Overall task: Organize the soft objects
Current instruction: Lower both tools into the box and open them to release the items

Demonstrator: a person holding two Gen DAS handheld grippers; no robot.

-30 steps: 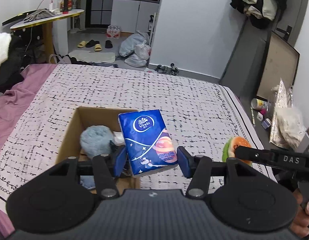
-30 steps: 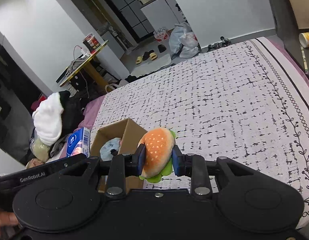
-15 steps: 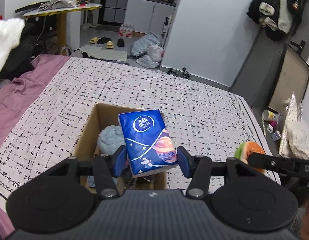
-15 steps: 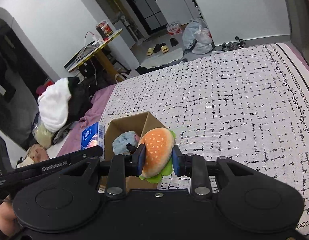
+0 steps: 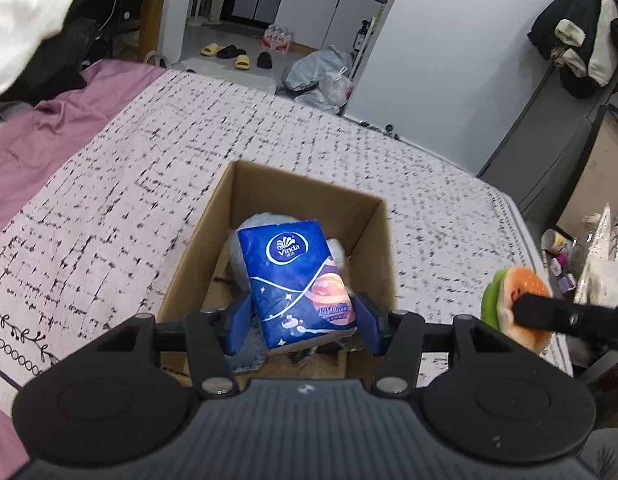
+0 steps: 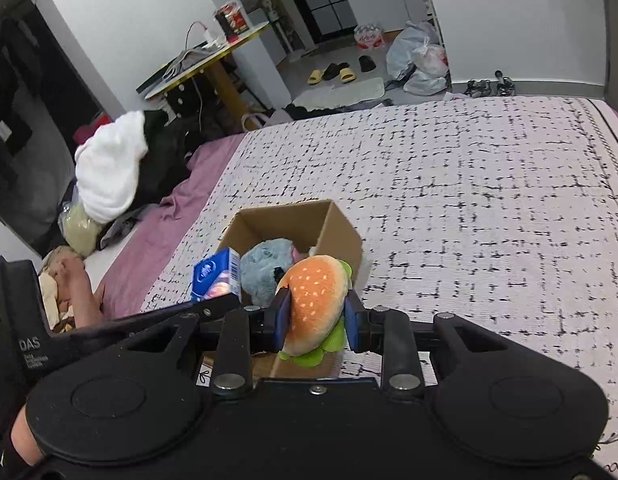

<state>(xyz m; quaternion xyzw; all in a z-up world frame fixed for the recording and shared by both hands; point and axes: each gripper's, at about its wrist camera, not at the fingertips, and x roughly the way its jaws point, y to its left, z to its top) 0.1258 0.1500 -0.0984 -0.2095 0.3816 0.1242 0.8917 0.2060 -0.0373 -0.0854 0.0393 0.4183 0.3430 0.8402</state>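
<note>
From the left wrist view, the left gripper (image 5: 303, 326) now hangs right above the open cardboard box (image 5: 383, 248); a second ago the box was lower and to the left of it. Its fingers are pressed on both sides of the blue tissue pack (image 5: 297, 280), which stands upright and a little tilted, above a grey-blue plush toy (image 5: 249, 226) already in the box. I think the pack is nearly ready to be let go. The pack looks smooth, not crushed.

From the right wrist view, the right gripper (image 6: 317, 316) has also come closer to the box (image 6: 341, 228), but it is over the near right corner, not yet over the opening. Its fingers are narrow and squeeze a soft hamburger toy (image 6: 315, 296), orange bun with green edge. The box sits on the patterned bed cover (image 6: 489, 208).
</note>
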